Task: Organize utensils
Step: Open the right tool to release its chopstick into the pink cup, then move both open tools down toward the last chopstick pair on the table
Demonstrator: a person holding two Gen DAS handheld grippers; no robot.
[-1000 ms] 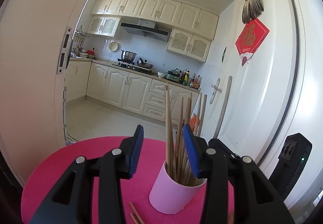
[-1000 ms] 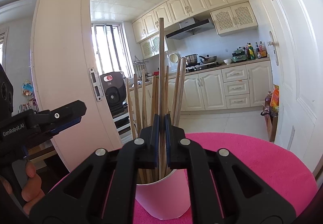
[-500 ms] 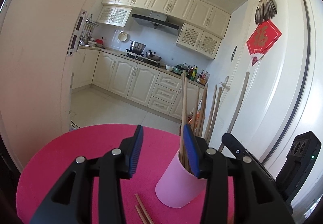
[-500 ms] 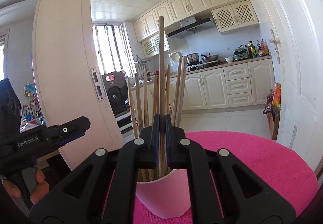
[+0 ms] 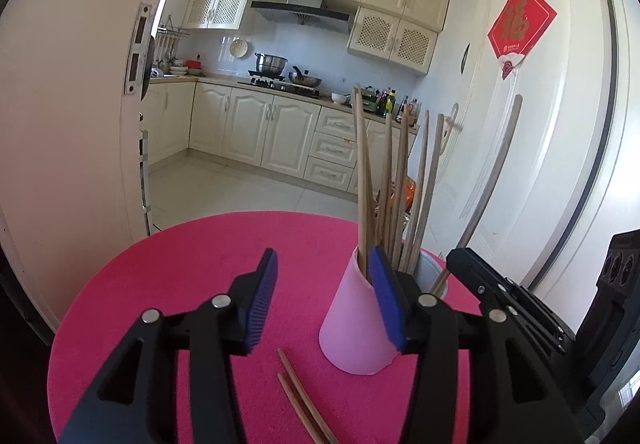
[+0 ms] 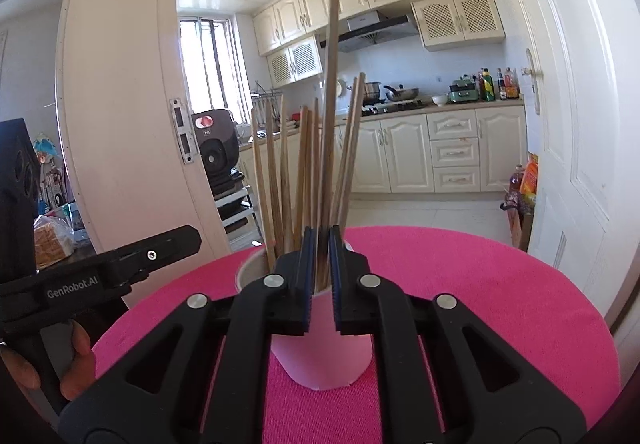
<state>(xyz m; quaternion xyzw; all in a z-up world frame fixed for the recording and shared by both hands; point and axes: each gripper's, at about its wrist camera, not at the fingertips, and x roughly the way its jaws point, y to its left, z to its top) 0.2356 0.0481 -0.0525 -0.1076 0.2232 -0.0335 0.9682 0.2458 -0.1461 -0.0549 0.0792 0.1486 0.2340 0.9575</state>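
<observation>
Pink cup (image 5: 360, 320): paper-like, tapered, upright on the round magenta table (image 5: 192, 276); smooth matte wall.
Left view, left gripper (image 5: 324, 300): jaws spread wide, holding nothing; its right blue ribbed pad overlaps the cup's rim in this view, contact unclear.
Left view, loose sticks (image 5: 300, 396): 2 thin wooden chopsticks lying flat, side by side, just in front of the cup and low between the jaws; long axis runs away and slightly left.
Left view, nearer arm: judged the left, since the pair lies under its opening.
Right view, right gripper (image 6: 320, 256): jaws nearly closed on 1 tall chopstick (image 6: 331, 84) standing about upright over the cup.
Right view, bundle (image 6: 288, 172): about 8 plain wooden sticks fanned in the cup, slim and straight.
Right view, release: judged next, letting the stick drop in.
</observation>
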